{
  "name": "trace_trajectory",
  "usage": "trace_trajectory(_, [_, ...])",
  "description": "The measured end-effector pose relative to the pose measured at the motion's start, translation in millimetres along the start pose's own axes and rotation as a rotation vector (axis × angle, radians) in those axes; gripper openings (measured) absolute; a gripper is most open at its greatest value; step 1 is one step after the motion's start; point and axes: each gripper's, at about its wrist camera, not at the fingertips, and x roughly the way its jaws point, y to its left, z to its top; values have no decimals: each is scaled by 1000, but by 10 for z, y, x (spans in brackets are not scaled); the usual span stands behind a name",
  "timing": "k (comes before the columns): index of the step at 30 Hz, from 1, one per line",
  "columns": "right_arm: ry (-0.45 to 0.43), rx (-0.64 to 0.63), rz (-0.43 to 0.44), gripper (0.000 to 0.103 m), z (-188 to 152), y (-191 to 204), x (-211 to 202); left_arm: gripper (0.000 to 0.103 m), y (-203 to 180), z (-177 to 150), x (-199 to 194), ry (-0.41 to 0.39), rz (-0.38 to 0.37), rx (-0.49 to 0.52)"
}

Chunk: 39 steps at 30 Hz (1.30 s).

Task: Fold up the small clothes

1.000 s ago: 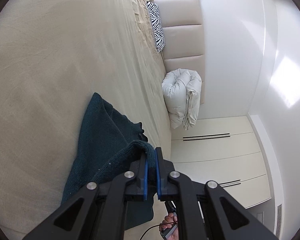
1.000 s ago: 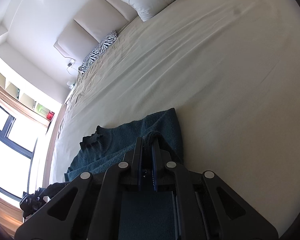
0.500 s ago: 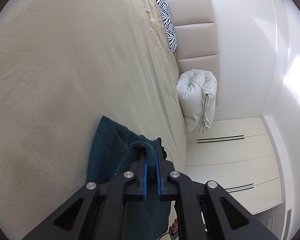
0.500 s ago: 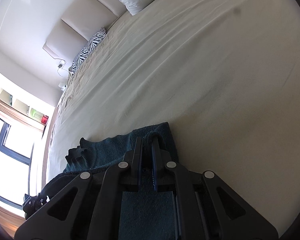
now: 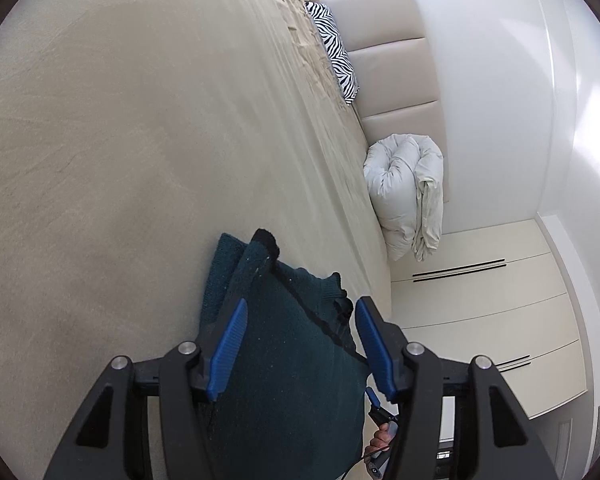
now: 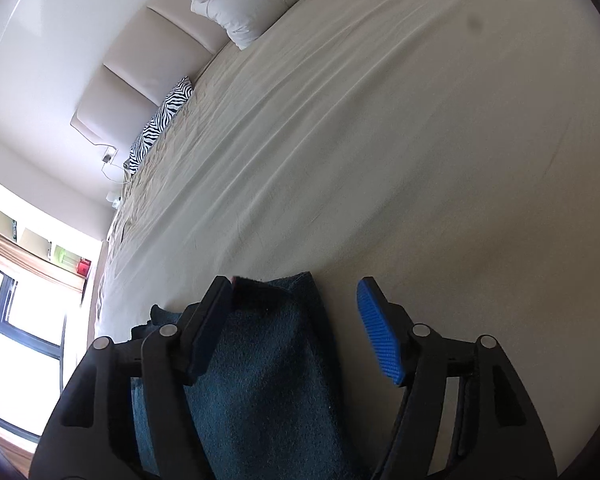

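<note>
A dark teal knitted garment lies folded over on the beige bed sheet. My left gripper is open, its blue pads spread either side of the garment's folded edge. In the right wrist view the same garment lies under my right gripper, which is open; its left finger rests against the cloth's corner and its right pad is over bare sheet. Neither gripper holds the cloth.
A zebra-print pillow and a rolled white duvet lie by the padded headboard. White wardrobe doors stand beside the bed. A window is on the other side.
Both grippers were shut on the garment's edge and carried it forward across the sheet. Now both have opened and let the cloth go, folded over itself.
</note>
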Motion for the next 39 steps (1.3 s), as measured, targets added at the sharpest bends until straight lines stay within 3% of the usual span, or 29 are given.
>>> trace_trajectory(5, [5, -95, -37, 65, -88, 7, -214, 61, -61, -279, -285, -13, 30, 87])
trace_trajectory(12, [51, -300, -89, 62, -522, 66, -535, 62, -145, -769, -528, -1, 115, 242])
trace_trajectory(19, [75, -338, -98, 60, -977, -84, -861, 62, -9, -1133, -563, 25, 197, 292])
trace_trajectory(24, [95, -341, -96, 46, -1100, -221, -951, 62, 67, -1215, -538, 18, 235, 303])
trace_trajectory(35, [110, -417, -116, 30, -1200, -154, -955, 40, -55, -1308, -506, -5, 309, 409])
trace_trajectory(39, [108, -440, -132, 16, -1195, -141, -948, 28, -72, -1308, -486, -4, 314, 421])
